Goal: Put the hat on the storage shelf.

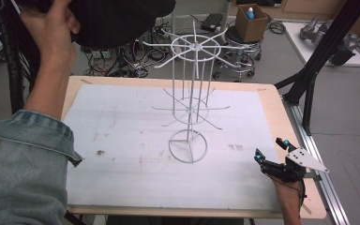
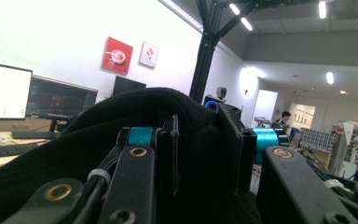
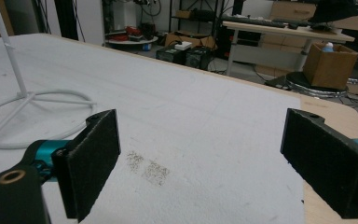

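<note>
Left claw [image 2: 205, 140] clamped on black hat [image 2: 121, 126], held high above bench [image 1: 281, 117] – right claw [image 1: 271, 152] gaping, empty, low beside white wire rack [image 1: 190, 108].

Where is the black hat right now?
The black hat is up at the top left of the high view, above the table's far edge, pinched in the left gripper and raised left of the white wire rack.
</note>
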`<state>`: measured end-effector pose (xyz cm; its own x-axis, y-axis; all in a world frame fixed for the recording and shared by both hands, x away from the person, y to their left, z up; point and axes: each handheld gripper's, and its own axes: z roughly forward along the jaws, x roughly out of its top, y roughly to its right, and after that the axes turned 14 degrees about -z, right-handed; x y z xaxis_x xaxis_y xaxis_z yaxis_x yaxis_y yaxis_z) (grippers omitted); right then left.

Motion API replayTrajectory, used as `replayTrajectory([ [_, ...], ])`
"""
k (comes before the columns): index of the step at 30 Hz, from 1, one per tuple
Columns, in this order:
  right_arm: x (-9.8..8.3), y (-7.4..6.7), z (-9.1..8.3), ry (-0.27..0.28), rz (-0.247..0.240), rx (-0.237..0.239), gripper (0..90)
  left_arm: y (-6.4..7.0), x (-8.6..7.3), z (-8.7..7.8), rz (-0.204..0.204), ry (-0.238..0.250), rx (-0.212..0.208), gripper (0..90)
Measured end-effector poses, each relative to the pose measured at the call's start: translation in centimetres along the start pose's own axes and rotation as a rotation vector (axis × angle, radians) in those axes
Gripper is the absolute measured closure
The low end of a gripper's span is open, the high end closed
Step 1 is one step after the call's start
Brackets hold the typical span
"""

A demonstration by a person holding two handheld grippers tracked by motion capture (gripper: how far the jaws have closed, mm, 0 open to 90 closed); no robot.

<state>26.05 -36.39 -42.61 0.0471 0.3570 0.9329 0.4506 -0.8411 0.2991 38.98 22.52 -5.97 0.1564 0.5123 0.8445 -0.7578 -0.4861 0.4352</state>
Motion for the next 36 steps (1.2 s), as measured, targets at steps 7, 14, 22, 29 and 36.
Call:
replayTrajectory([
  [7, 0.0, 0.0, 0.0, 0.001, 0.004, 0.0, 11.0, 0.3, -0.9, 1.2, -0.039, -0.019, -0.005, 69.9],
  [14, 0.0, 0.1, 0.0, -0.002, 0.007, 0.002, 11.0, 0.3, -1.7, 2.0, -0.058, -0.047, 0.012, 69.8],
  [22, 0.0, 0.1, 0.0, -0.005, 0.005, 0.002, 11.0, -0.3, -2.4, 2.3, -0.077, -0.073, 0.033, 69.8],
  [29, 0.0, 0.1, 0.0, -0.005, 0.008, -0.002, 11.0, -0.4, -2.7, 2.3, -0.058, -0.122, 0.055, 69.7],
  [36, -0.1, 0.1, 0.0, -0.006, 0.008, -0.003, 11.0, -0.7, -2.9, 2.3, -0.033, -0.196, 0.088, 69.7],
])
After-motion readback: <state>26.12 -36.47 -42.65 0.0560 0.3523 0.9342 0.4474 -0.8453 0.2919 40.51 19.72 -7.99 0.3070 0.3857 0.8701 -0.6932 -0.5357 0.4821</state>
